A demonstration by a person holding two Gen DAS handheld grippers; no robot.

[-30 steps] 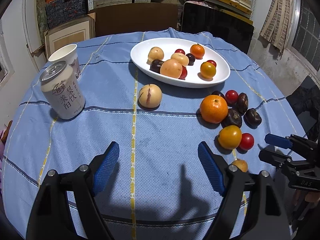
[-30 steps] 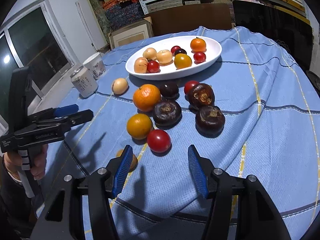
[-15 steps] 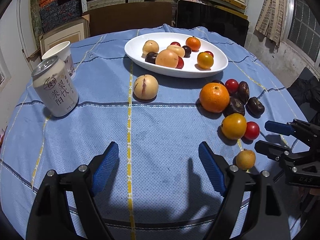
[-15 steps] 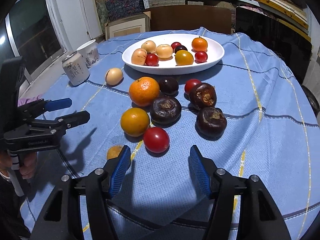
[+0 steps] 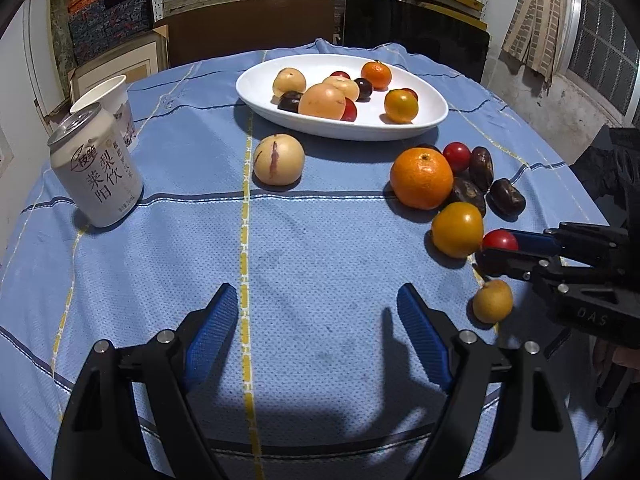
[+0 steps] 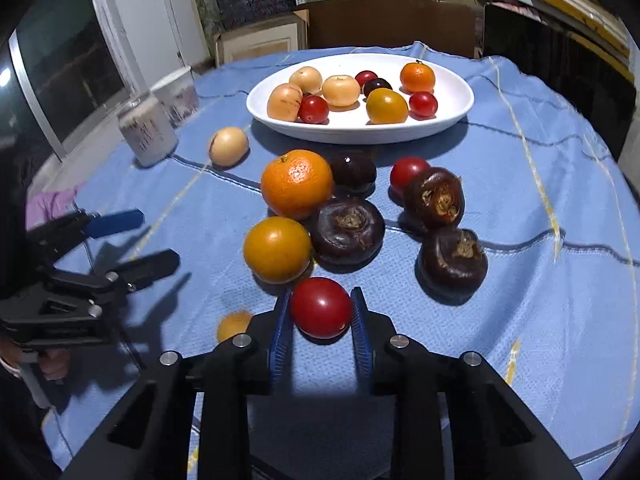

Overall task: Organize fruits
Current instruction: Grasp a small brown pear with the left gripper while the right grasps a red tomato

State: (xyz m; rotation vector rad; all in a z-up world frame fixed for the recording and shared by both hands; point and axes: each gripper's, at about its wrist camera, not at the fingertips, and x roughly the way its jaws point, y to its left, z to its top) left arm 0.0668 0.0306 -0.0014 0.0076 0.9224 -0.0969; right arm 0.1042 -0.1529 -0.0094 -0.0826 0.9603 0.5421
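A white oval plate (image 5: 434,114) (image 6: 460,114) at the back of the blue cloth holds several fruits. Loose fruit lies in front of it: a large orange (image 6: 297,189) (image 5: 421,178), a yellow-orange fruit (image 6: 277,249) (image 5: 457,229), dark water chestnuts (image 6: 347,233), a pale round fruit (image 5: 278,159) and a small yellow fruit (image 5: 492,301). My right gripper (image 6: 320,312) (image 5: 486,250) is shut on a red cherry tomato (image 6: 321,307) (image 5: 500,240) that rests on the cloth. My left gripper (image 5: 318,312) (image 6: 156,236) is open and empty over bare cloth.
A drink can (image 5: 96,172) (image 6: 147,132) and a paper cup (image 5: 112,108) stand at the table's left. Another red tomato (image 6: 406,171) sits beside the chestnuts. Shelves and boxes stand behind the table.
My right gripper has moved forward and closed its blue pads on the near red tomato. My left gripper has stayed open and shifted only slightly.
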